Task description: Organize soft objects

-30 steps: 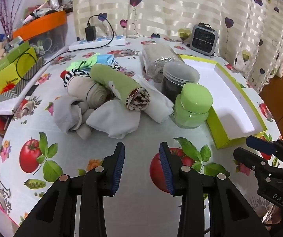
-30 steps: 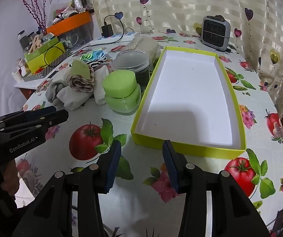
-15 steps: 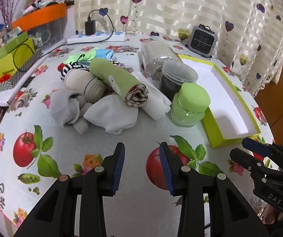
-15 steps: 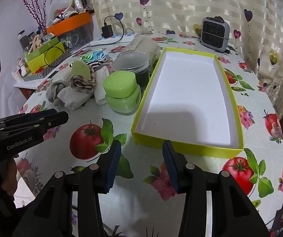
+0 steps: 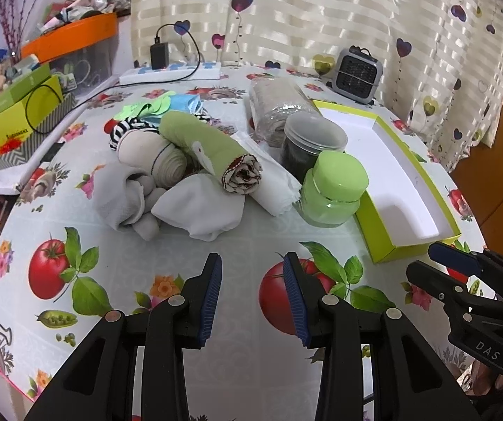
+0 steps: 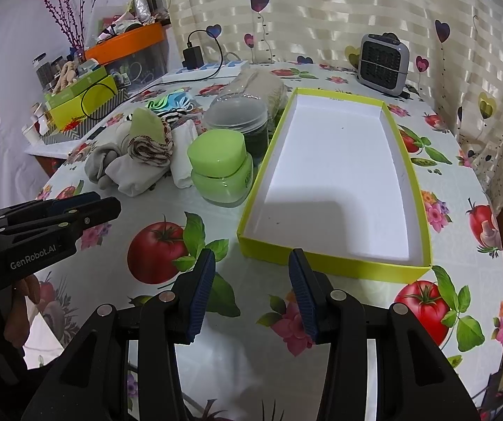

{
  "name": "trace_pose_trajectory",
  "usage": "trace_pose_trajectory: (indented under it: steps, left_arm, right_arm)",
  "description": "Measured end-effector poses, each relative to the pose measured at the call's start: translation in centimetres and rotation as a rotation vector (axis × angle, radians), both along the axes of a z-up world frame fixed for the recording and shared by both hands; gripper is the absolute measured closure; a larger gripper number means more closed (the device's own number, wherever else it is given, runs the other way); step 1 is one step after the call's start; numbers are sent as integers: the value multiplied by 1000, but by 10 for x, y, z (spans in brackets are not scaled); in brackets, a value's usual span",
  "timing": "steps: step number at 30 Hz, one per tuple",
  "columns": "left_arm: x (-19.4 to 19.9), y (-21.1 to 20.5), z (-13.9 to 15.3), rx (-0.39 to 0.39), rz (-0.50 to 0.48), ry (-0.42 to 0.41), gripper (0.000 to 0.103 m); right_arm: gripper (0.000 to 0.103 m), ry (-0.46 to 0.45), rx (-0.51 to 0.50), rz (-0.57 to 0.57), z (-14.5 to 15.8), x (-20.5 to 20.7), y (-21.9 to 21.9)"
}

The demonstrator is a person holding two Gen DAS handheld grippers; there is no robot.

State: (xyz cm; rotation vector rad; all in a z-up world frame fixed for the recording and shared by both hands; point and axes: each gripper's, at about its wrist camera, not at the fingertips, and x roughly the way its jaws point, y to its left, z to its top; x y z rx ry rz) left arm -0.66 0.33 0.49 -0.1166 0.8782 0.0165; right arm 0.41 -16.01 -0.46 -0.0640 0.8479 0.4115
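Observation:
A heap of soft things lies on the flowered tablecloth: a rolled green cloth (image 5: 212, 151), a white cloth (image 5: 198, 210), grey socks (image 5: 121, 196), a beige roll (image 5: 153, 158) and a folded white wipe (image 5: 269, 182). My left gripper (image 5: 251, 273) hovers open and empty in front of the heap. A yellow-green box (image 6: 335, 266) with a white, empty inside lies to the right. My right gripper (image 6: 251, 266) stands open and empty just before the box's near wall. The heap (image 6: 142, 154) also shows at the left of the right wrist view.
A green-lidded jar (image 5: 332, 189), a dark jar with a clear lid (image 5: 311, 144) and a wrapped beige roll (image 5: 279, 105) stand between heap and box. Face masks (image 5: 160, 105), a power strip (image 5: 170, 70) and a small grey heater (image 5: 356, 73) sit farther back. Cluttered boxes (image 5: 13, 112) fill the left.
The left wrist view has drawn back and turned slightly, so the heap sits a little farther away. The right gripper has not moved. Both stay open.

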Motion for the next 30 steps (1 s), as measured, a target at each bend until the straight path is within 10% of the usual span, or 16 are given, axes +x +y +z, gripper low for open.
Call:
trace_pose_trajectory:
  steps: [30]
  left_arm:
    - [-1,-1,2,19,-8,-11,68]
  right_arm:
    - [58,-6,-1,0,2,0,0]
